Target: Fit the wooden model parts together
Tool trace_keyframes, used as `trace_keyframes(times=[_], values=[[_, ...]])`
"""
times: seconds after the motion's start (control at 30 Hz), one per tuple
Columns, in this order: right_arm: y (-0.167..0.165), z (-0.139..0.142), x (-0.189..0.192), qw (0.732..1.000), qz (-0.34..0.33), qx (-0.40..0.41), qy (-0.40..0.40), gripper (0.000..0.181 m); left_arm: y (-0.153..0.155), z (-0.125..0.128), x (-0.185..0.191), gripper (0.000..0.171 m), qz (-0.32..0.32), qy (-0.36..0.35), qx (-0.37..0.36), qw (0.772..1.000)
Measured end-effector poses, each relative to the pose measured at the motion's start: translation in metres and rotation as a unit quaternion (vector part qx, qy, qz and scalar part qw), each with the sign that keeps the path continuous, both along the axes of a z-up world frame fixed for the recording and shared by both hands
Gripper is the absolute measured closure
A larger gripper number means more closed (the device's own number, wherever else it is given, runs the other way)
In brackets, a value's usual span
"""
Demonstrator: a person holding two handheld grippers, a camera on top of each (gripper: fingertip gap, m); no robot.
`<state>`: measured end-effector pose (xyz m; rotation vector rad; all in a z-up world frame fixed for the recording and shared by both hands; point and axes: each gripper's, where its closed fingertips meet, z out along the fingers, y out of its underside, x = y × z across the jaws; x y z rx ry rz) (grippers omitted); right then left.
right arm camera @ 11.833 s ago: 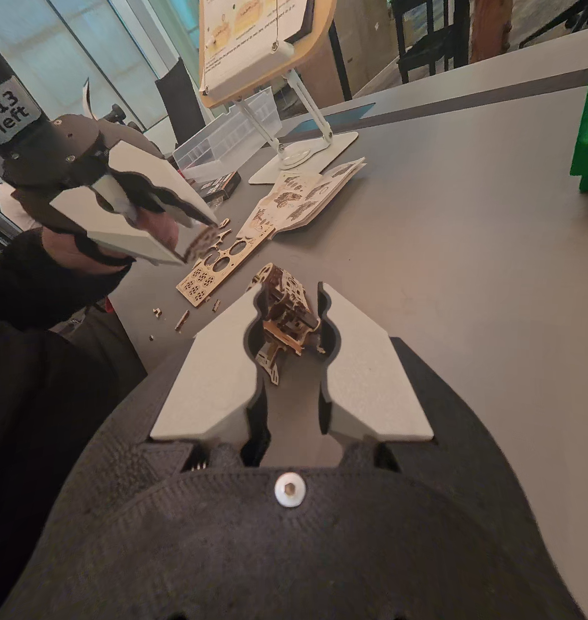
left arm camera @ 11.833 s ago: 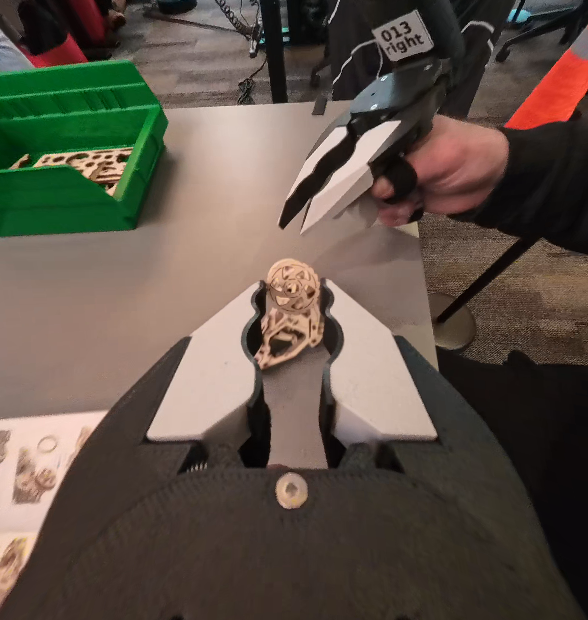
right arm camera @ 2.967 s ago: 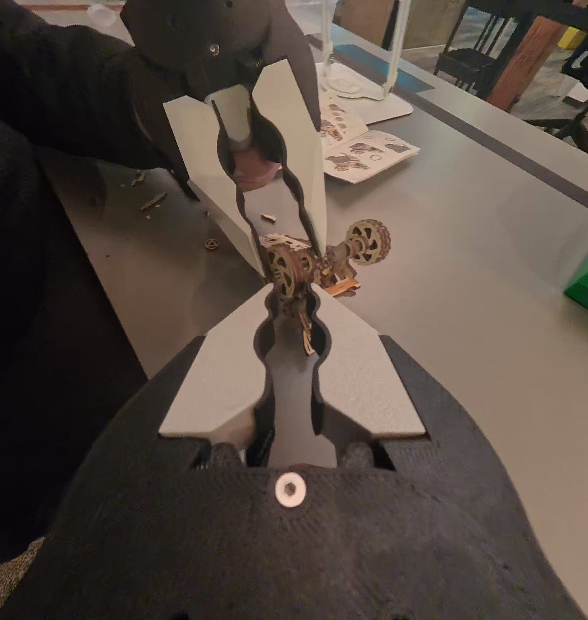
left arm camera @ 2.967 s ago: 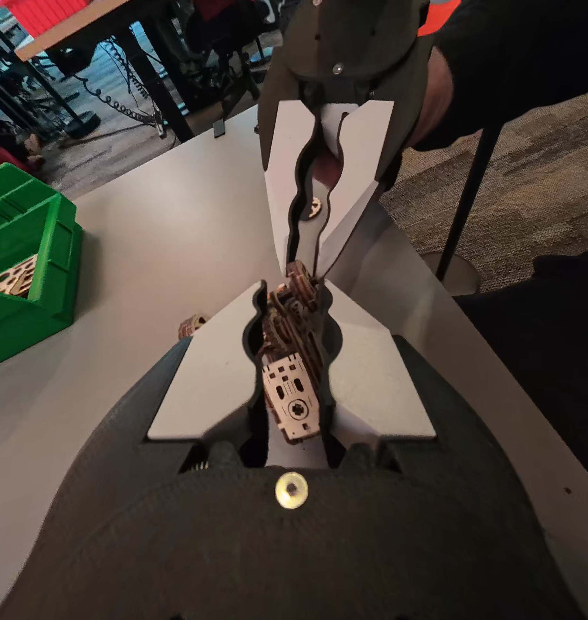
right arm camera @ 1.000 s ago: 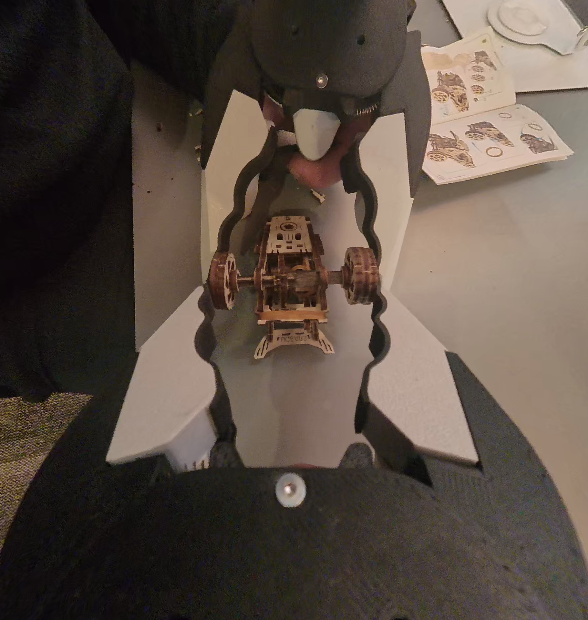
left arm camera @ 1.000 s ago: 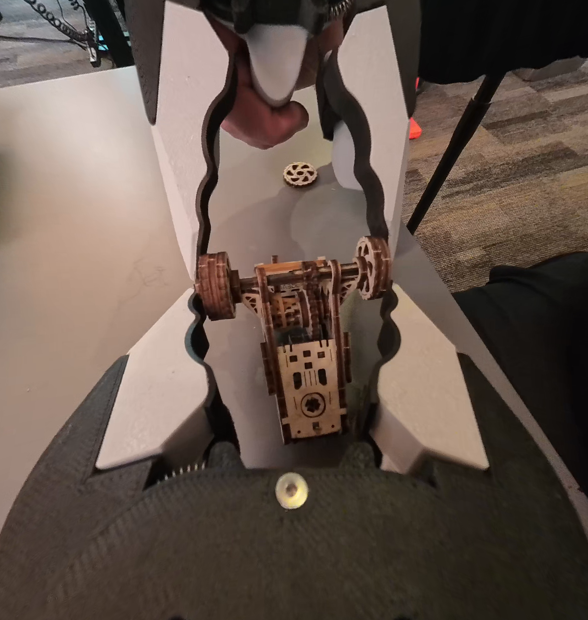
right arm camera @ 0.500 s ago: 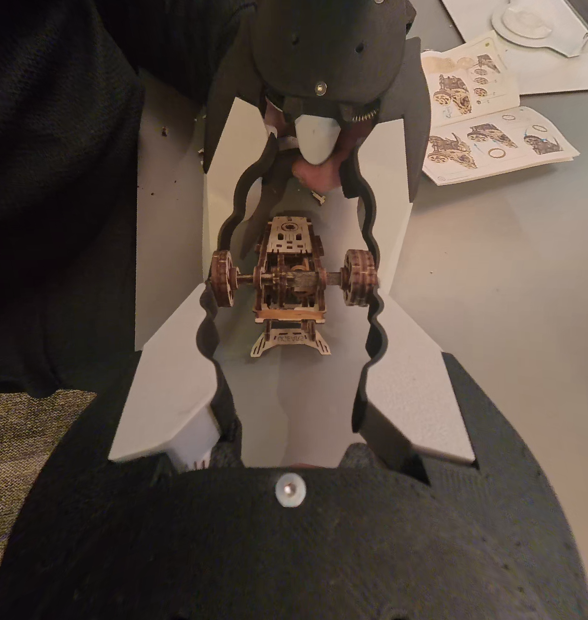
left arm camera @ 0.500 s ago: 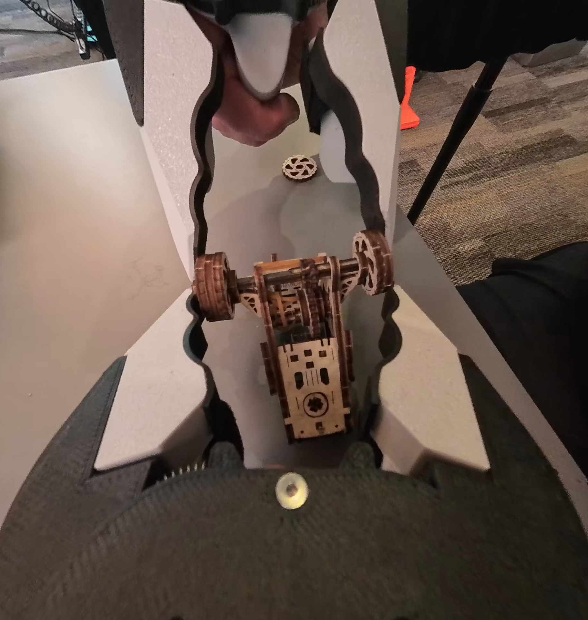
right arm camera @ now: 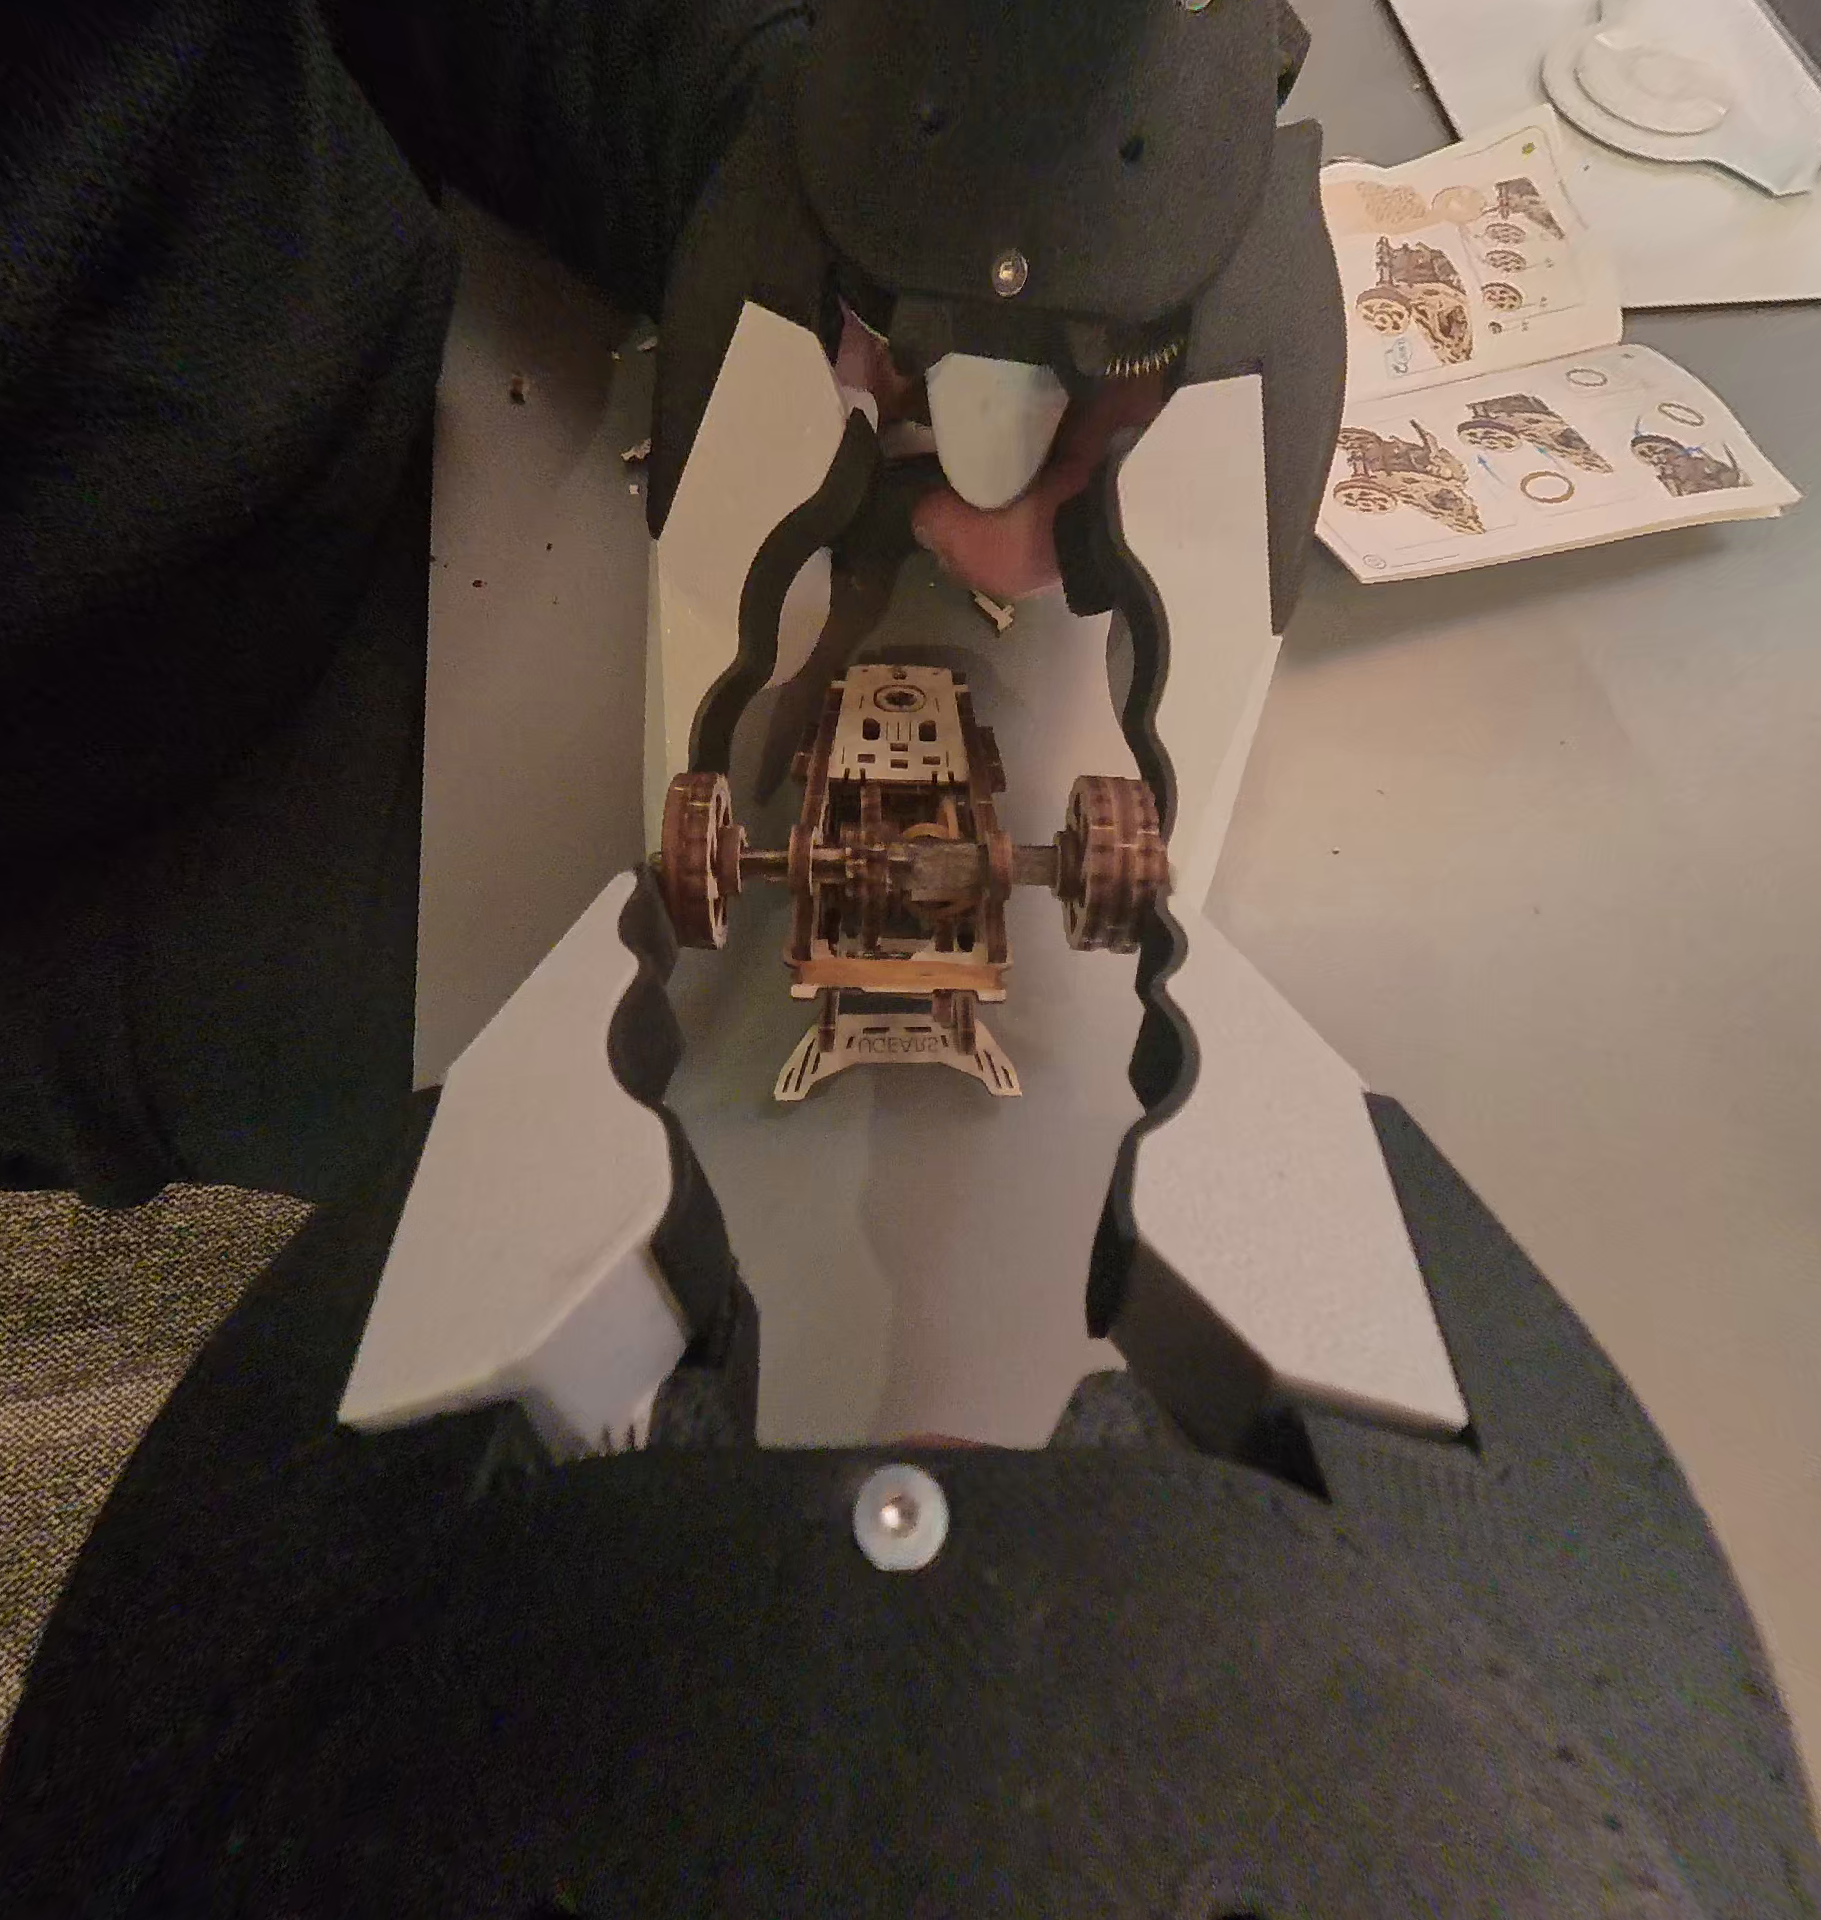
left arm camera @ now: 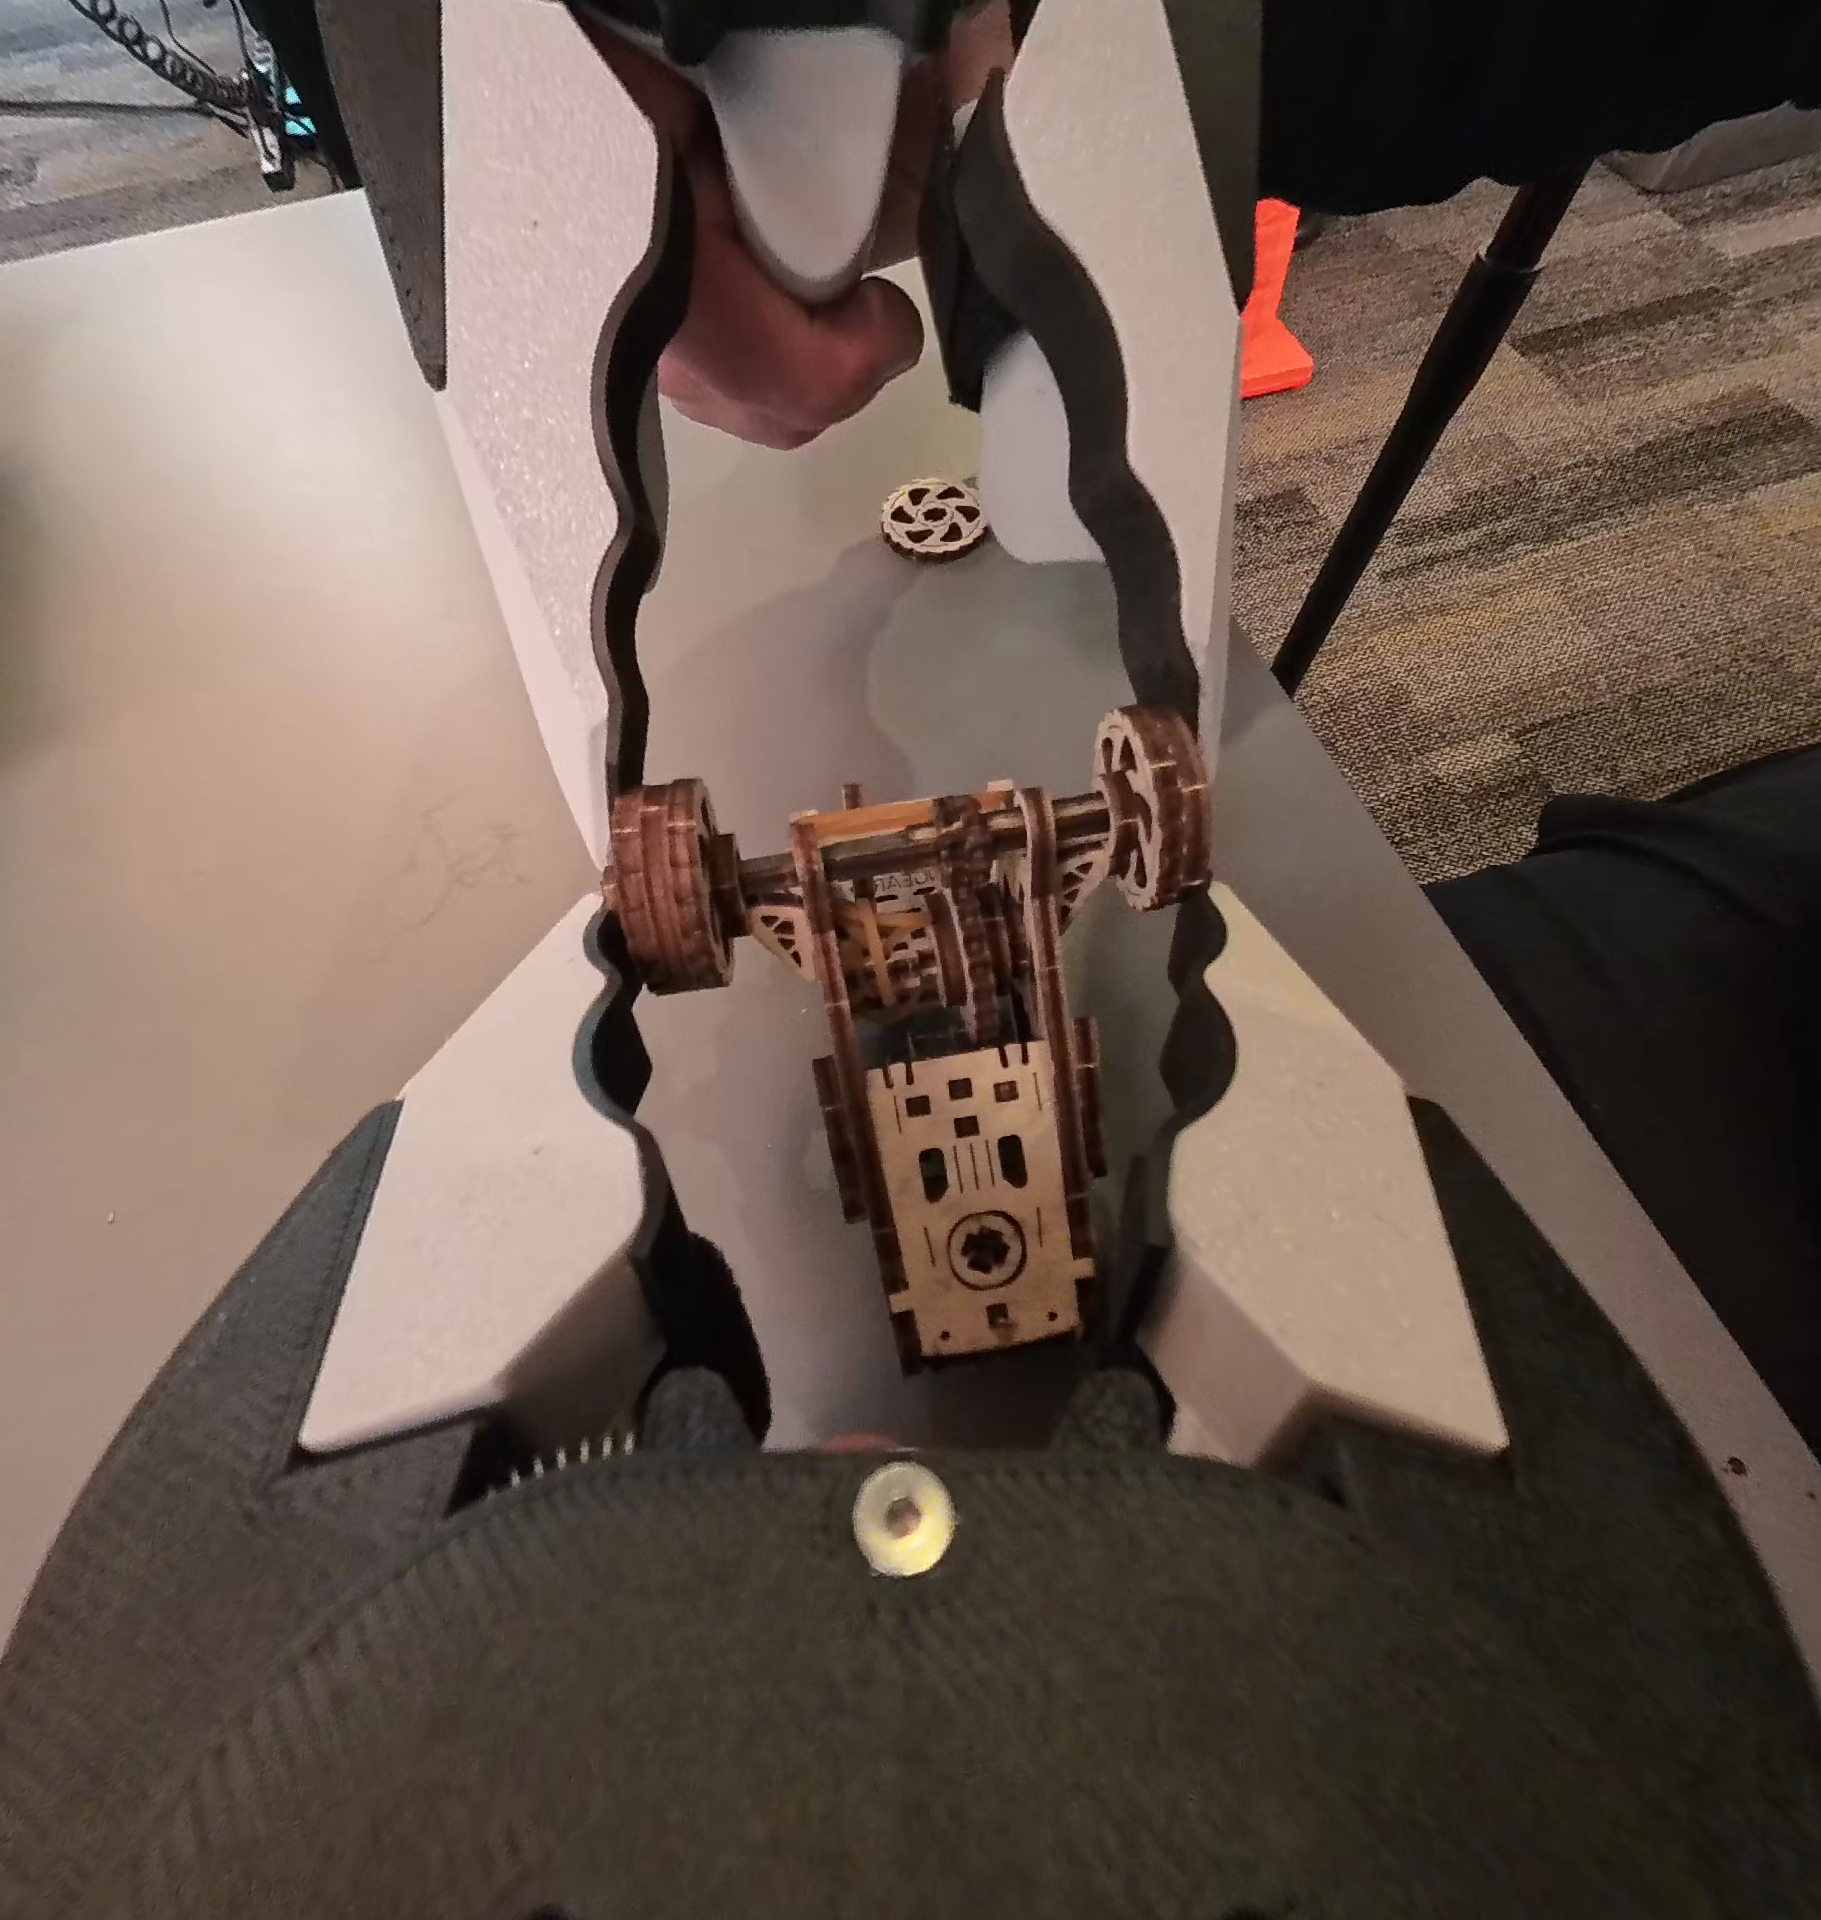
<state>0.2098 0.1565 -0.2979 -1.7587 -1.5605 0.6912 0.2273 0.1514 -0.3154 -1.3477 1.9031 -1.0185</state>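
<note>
The wooden model car (left arm camera: 979,1195) sits on the grey table (left arm camera: 210,727), with a wheel at each end of its axle (left arm camera: 667,894) (left arm camera: 1145,821). My left gripper (left arm camera: 906,925) is wide open, its tips just outside the two wheels. My right gripper (left arm camera: 906,743) faces it from the far side, also wide open, its tips at the same wheels. In the right wrist view the model (right arm camera: 895,727) lies between my right gripper (right arm camera: 906,909) and the left gripper (right arm camera: 932,769). I cannot tell whether the tips press on the wheels.
A loose wooden wheel (left arm camera: 932,525) lies on the table behind the right gripper. An open instruction booklet (right arm camera: 1550,457) and a white stand base (right arm camera: 1654,94) lie further off. Small wood scraps (right arm camera: 631,452) lie near the table edge. The table's right edge (left arm camera: 1405,883) is close. Left and right tips are no more than a few centimetres apart.
Three seconds ago both grippers were shut on the model in the air. Now both are wide open around its wheels and it sits on the table. Almost nothing has moved in the last second.
</note>
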Motion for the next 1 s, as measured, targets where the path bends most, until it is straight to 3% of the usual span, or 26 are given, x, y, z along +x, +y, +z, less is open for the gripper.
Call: trace_keyframes(times=[0.67,0.87,1.0], values=[[0.004,0.001,-0.001,1.0,0.012,-0.001,-0.007,0.094,0.005,0.0,0.0,0.073,0.006,0.003,0.001,1.0],[0.015,0.005,0.004,1.0,-0.021,-0.003,-0.019,0.085,0.02,0.0,-0.003,0.07,0.035,0.006,-0.009,0.999],[0.006,0.013,0.036,0.997,-0.077,-0.014,-0.029,0.097,0.033,0.0,-0.008,0.069,0.085,0.016,-0.02,0.996]])
